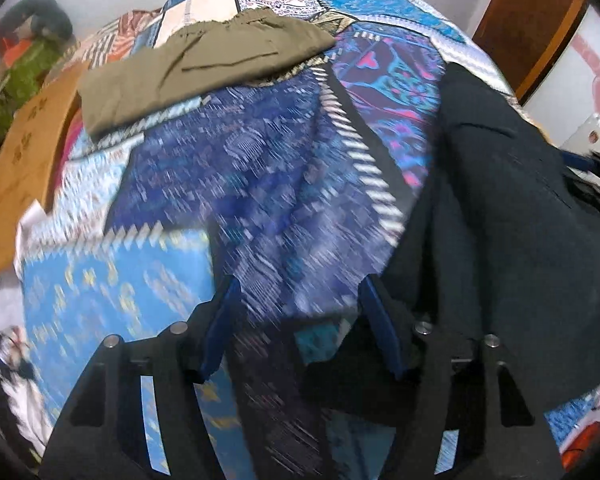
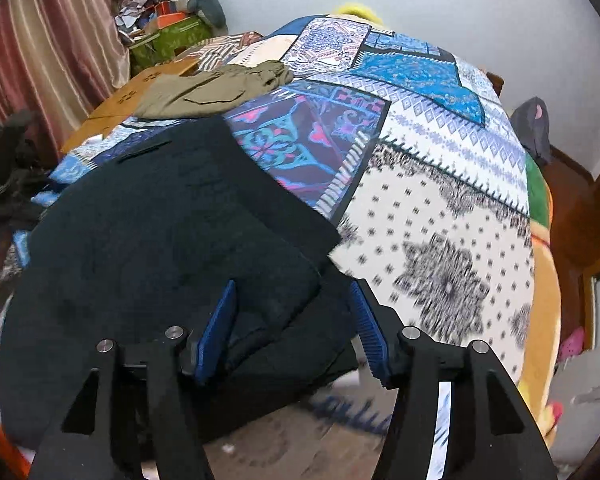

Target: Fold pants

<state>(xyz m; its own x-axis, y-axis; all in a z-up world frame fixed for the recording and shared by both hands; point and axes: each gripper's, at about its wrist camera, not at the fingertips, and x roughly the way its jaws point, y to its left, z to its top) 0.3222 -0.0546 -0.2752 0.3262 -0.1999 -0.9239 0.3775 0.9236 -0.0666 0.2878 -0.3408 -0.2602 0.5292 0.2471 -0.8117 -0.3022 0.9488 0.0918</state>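
Pants: black pants (image 2: pixel 160 240) lie on the patchwork bedspread (image 2: pixel 440 208); lower left of the right wrist view, right side of the left wrist view (image 1: pixel 512 216).
Fold state: a layer edge runs diagonally in the lower centre of the right view, so they look part-folded already — a judgement, the dark cloth hides detail.
Long axis: in the right view it seems to run from the lower left up toward the upper centre; which end is the waistband cannot be told.
Left gripper (image 1: pixel 296 300): jaws wide apart, holding nothing, over the blue patch left of the pants. Heavy blur in this view.
Right gripper (image 2: pixel 294 300): jaws wide apart, nothing held, hovering over the near right corner of the pants at the bed edge.
Step in hand: likely picking up the near edge for the next fold.
How to do it well: bring the left gripper across to the pants' other near corner first; pinch every layer at each corner, not just the top one; lift both corners level and carry them along the long axis so edges line up — then smooth.
Other: olive pants (image 2: pixel 212 88) already folded, upper left of the right view, well apart from the black pair.
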